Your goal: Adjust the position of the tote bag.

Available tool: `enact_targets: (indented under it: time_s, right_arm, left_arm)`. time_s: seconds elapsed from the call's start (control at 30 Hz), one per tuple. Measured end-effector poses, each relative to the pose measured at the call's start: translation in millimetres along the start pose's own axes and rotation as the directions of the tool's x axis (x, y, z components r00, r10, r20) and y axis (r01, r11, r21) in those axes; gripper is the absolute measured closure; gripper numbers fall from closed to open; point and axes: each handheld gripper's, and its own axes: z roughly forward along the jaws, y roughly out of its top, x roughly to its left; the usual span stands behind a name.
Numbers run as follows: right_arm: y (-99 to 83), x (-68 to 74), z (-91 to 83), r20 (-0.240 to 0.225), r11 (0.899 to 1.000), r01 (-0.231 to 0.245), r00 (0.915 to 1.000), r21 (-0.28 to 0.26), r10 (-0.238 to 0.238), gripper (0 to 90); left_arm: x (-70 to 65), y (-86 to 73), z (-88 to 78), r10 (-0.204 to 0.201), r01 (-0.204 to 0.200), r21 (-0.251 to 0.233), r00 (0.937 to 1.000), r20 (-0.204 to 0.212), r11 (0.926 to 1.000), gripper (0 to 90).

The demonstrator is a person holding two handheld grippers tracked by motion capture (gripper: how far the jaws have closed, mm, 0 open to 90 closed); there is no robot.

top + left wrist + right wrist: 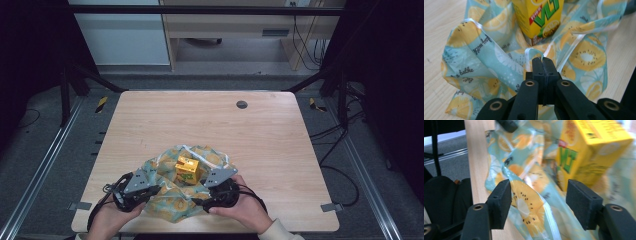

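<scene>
Wrapping a yellow drink carton in fruit-print plastic.
Left gripper [543, 61] is clenched on the plastic bag's [486, 50] edge just below the carton [537, 17]; right gripper [537, 200] gapes around another fold, pressing nothing. Carton stands mid-bag near the table's [200, 120] front edge. Next: right jaws must pinch that fold.

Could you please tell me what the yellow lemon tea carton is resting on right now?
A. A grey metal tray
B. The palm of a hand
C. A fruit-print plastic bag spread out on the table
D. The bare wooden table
C: the yellow lemon tea carton stands upright in the middle of the crumpled fruit-print plastic bag, which lies on the wooden table, as the left gripper view also shows.
</scene>
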Motion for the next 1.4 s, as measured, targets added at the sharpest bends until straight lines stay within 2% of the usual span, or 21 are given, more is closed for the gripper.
enact_targets:
  time_s: [0.17, 0.3, 0.37, 0.47, 0.53, 0.67, 0.73, 0.8, 0.87, 0.9, 0.97, 1.03, 1.1, 1.17, 1.2, 1.3, 1.4]
  right_arm:
    - [-4.6, -12.4, -17.0, 0.033, 0.999, -0.027, 0.9991, -0.022, 0.027, 35.5]
    - [-6.8, -23.2, -29.1, 0.07, 0.997, -0.053, 0.9959, -0.05, 0.056, 35.9]
    - [-7.0, -27.5, -33.0, 0.088, 0.996, -0.057, 0.9941, -0.066, 0.063, 38.8]
    - [-4.9, -34.1, -35.2, 0.131, 0.995, -0.053, 0.9894, -0.079, 0.063, 39.5]
    - [-3.5, -41.4, -34.0, 0.174, 0.995, -0.061, 0.9819, -0.083, 0.075, 39.8]
    - [-3.9, -58.2, -22.2, 0.207, 0.994, -0.091, 0.9733, -0.053, 0.1, 38.5]
    - [-5.0, -64.7, -14.0, 0.21, 0.994, -0.106, 0.9713, -0.039, 0.112, 36.7]
    - [-6.2, -69.4, -6.6, 0.222, 0.993, -0.118, 0.9677, -0.017, 0.118, 35.0]
    - [-8.0, -70.9, -1.9, 0.221, 0.993, -0.121, 0.9682, 0.001, 0.118, 34.4]
    - [-8.7, -70.5, -0.5, 0.225, 0.993, -0.12, 0.9677, 0.008, 0.115, 34.2]
    - [-9.3, -68.7, 0.2, 0.224, 0.993, -0.113, 0.9688, 0.016, 0.107, 34.0]
    - [-9.2, -67.5, 1.0, 0.226, 0.994, -0.11, 0.9687, 0.016, 0.104, 32.8]
    - [-9.6, -66.1, 1.4, 0.238, 0.993, -0.115, 0.9653, 0.018, 0.107, 31.6]
    - [-11.3, -65.5, 1.1, 0.234, 0.993, -0.115, 0.9661, 0.011, 0.109, 30.2]
    - [-11.6, -65.5, 1.0, 0.236, 0.993, -0.115, 0.9657, 0.014, 0.108, 28.8]
    - [-11.6, -65.6, 0.3, 0.222, 0.992, -0.125, 0.9676, 0.012, 0.12, 21.4]
    - [-11.4, -65.6, -1.2, 0.218, 0.993, -0.115, 0.97, 0.019, 0.108, 20.4]
  left_arm:
    - [-0.8, -7.2, 4.0, 0.013, -0.014, 0.04, 0.9997, 0.023, 0.9991, 90.0]
    - [-2.7, -10.9, 6.2, 0.026, -0.028, 0.056, 0.9994, 0.021, 0.9981, 90.0]
    - [-2.5, -12.0, 8.1, 0.019, -0.02, 0.059, 0.9997, 0.018, 0.9981, 90.0]
    - [-1.4, -12.3, 12.3, 0.005, -0.005, 0.071, 1.0, 0.007, 0.9975, 90.0]
    - [-1.4, -12.8, 14.4, 0.008, -0.008, 0.079, 1.0, 0.004, 0.9969, 89.6]
    - [-2.2, -12.0, 15.9, 0.009, -0.009, 0.069, 1.0, 0.0, 0.9976, 86.0]
    - [-3.5, -10.6, 16.7, 0.007, -0.007, 0.054, 0.9999, -0.012, 0.9985, 81.5]
    - [-5.4, -7.9, 17.0, 0.007, -0.006, 0.028, 0.9993, -0.036, 0.9996, 73.2]
    - [-8.7, -2.0, 14.0, -0.018, 0.017, -0.009, 0.9956, -0.092, 0.9998, 66.7]
    - [-11.0, 1.6, 11.1, -0.016, 0.013, -0.037, 0.9955, -0.093, 0.9992, 62.8]
    - [-16.1, 7.9, 6.4, -0.023, 0.013, -0.093, 0.9943, -0.104, 0.9956, 56.6]
    - [-19.9, 12.4, 3.8, 0.001, -0.016, -0.124, 0.993, -0.118, 0.9921, 53.9]
    - [-22.5, 17.7, -0.5, -0.003, -0.023, -0.177, 0.9891, -0.148, 0.9839, 50.0]
    - [-23.0, 23.6, -3.0, -0.03, -0.004, -0.209, 0.9869, -0.159, 0.9779, 44.0]
    - [-23.3, 25.5, -1.9, -0.032, 0.0, -0.198, 0.9871, -0.157, 0.9802, 40.2]
    - [-27.8, 24.4, 12.0, -0.028, 0.005, -0.16, 0.9896, -0.141, 0.9871, 37.6]
    - [-31.7, 19.7, 27.1, -0.021, 0.01, -0.096, 0.9938, -0.109, 0.9954, 31.6]
